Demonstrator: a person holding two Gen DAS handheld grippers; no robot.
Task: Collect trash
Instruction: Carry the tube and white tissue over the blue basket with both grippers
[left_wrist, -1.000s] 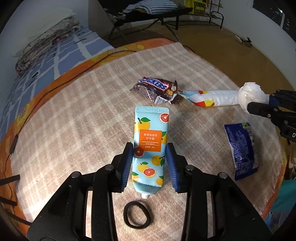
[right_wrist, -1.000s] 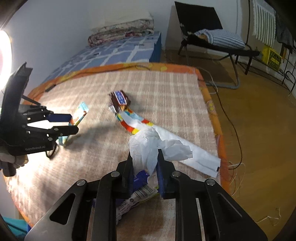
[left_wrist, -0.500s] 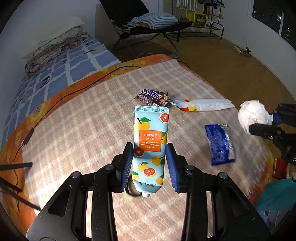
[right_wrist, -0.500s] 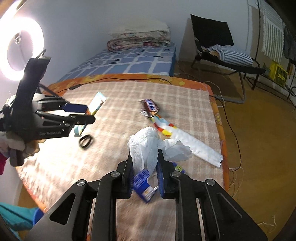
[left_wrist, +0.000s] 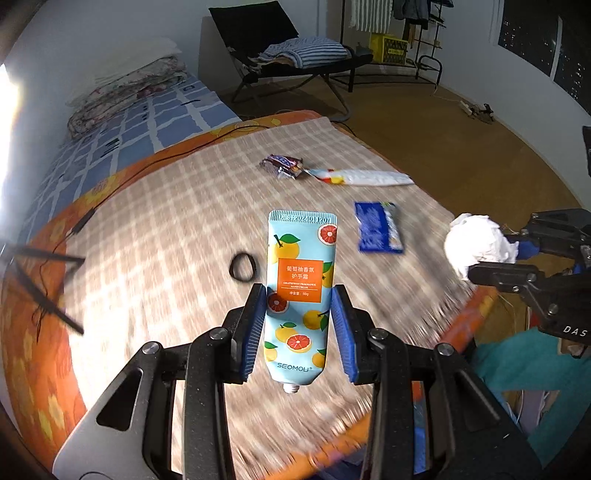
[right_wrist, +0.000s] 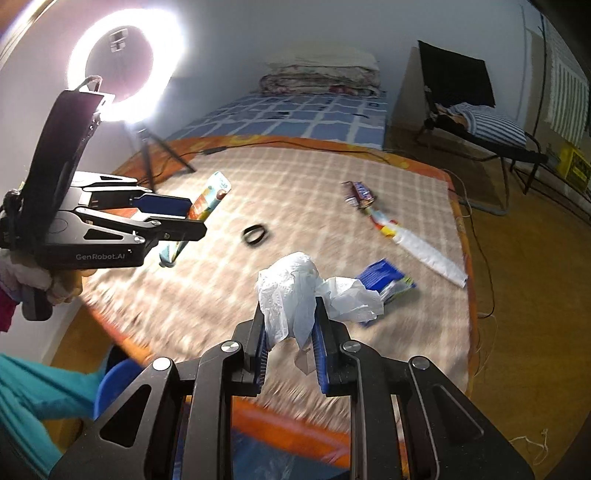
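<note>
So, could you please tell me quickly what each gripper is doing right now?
Left gripper: jaws closed on the hand cream tube.
Right gripper: jaws closed on the crumpled white tissue.

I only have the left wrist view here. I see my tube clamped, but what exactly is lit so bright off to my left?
Observer: A ring light on a tripod, beside the bed; the right wrist view shows it whole.
Operator: Is the right gripper truly gripping that white wad?
Observer: Yes. The right gripper has both pads pressed on the crumpled tissue, lifted off the checked blanket.
Operator: Anything below the right gripper?
Observer: A blue round rim shows at the near edge of the bed, partly hidden; I cannot tell what it is.
</note>
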